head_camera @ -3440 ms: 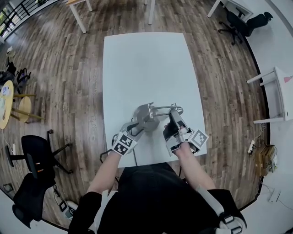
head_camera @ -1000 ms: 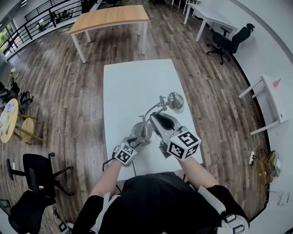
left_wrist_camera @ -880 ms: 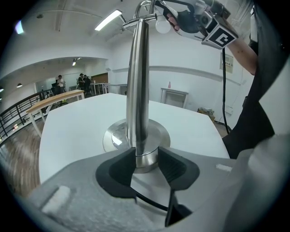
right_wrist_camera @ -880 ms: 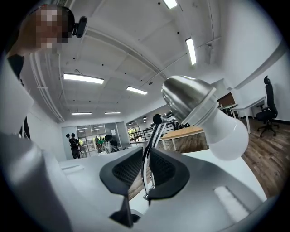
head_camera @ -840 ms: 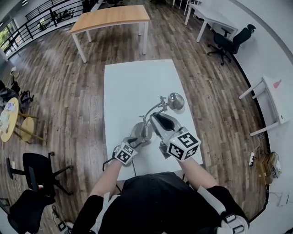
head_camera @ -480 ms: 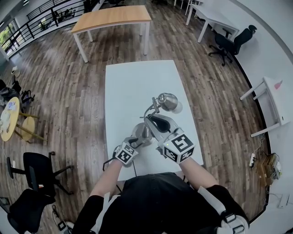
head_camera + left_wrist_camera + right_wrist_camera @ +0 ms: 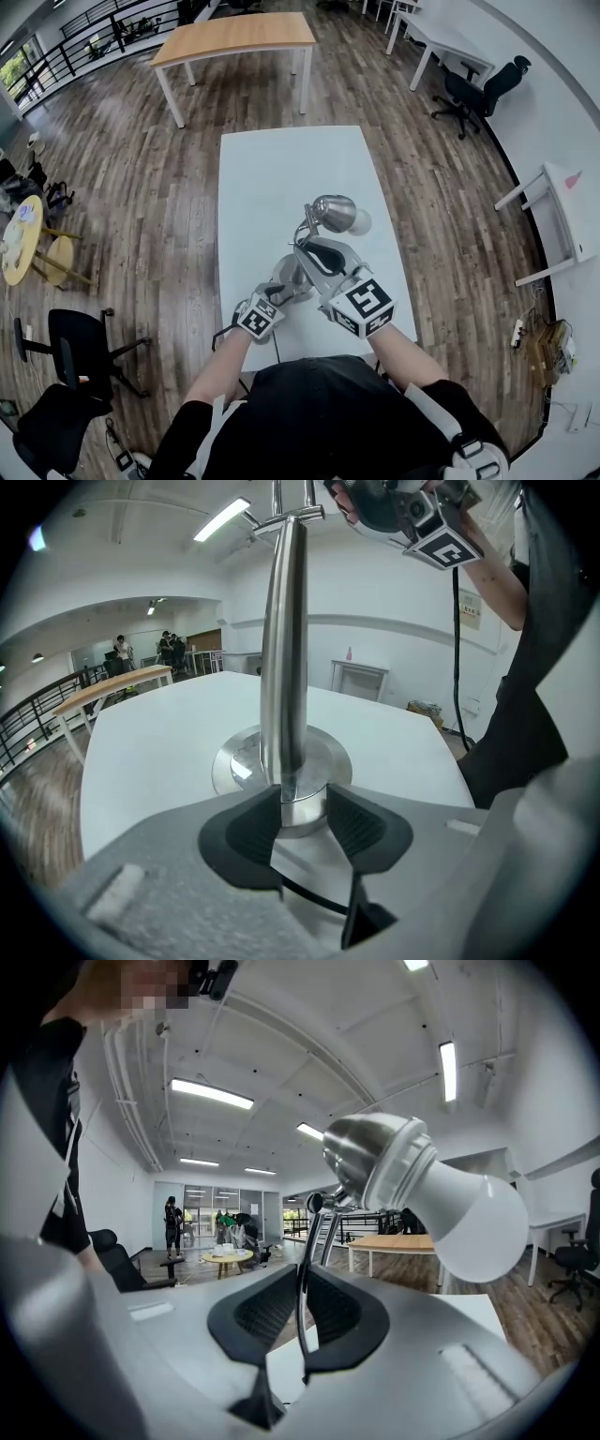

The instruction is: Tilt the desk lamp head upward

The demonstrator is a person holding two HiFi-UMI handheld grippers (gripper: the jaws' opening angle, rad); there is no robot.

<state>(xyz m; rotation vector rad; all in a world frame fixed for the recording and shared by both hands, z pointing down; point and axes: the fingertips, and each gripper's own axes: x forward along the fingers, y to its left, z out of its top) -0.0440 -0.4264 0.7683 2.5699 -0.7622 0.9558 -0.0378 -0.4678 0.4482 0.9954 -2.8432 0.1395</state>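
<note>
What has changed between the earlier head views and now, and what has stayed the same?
The lamp head rose from low beside the base, then swung left in the head view over the last second. The right gripper, jaws just closing further on the thin lamp arm, moved with it. Unchanged: the left gripper clamps the lamp post just above the base.

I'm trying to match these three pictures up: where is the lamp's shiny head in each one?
Head view: the lamp head sits near the centre, above the white table.
Left gripper view: not in it; only the post climbs to the top edge.
Right gripper view: upper right of centre, with the bulb pointing lower right.
Shared landmark: the wooden table.
</note>
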